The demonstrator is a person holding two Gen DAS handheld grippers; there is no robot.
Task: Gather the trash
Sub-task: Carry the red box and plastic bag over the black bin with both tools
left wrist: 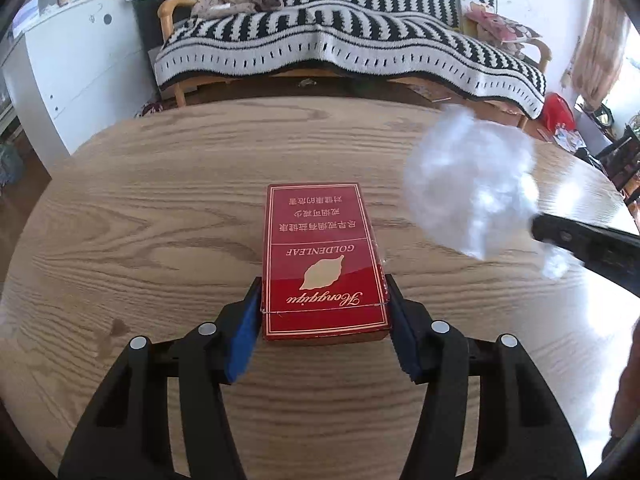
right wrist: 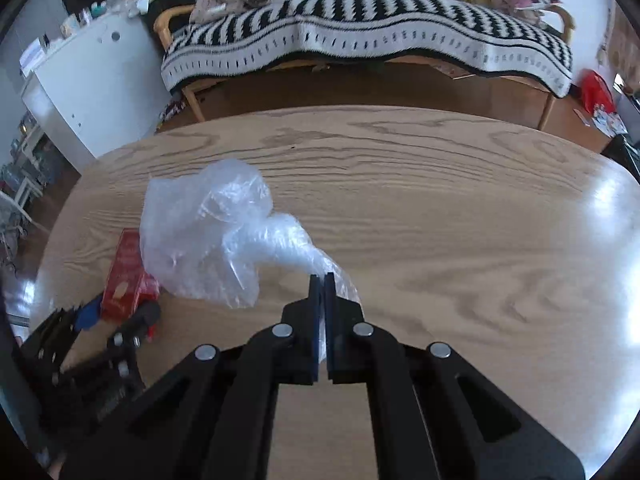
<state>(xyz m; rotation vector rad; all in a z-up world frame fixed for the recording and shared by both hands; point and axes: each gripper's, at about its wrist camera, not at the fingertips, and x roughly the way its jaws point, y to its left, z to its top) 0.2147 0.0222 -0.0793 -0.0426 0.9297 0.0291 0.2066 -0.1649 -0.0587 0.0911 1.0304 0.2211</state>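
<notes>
At the bottom of the left view, the left tongs (left wrist: 324, 312) pinched a red pack (left wrist: 320, 264) lying flat at the tabletop's (left wrist: 160, 200) centre. The right tongs (right wrist: 323, 280) were pressed together on a clear bag (right wrist: 208, 236), lifted at right in the left view. A striped sofa (left wrist: 340, 48) stood beyond.

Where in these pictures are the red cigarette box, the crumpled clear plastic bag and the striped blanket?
red cigarette box (left wrist: 320, 256), left wrist view: on its printed top face.
crumpled clear plastic bag (right wrist: 208, 236), right wrist view: on its puffed-up body.
striped blanket (left wrist: 352, 48), left wrist view: on its draped front.
</notes>
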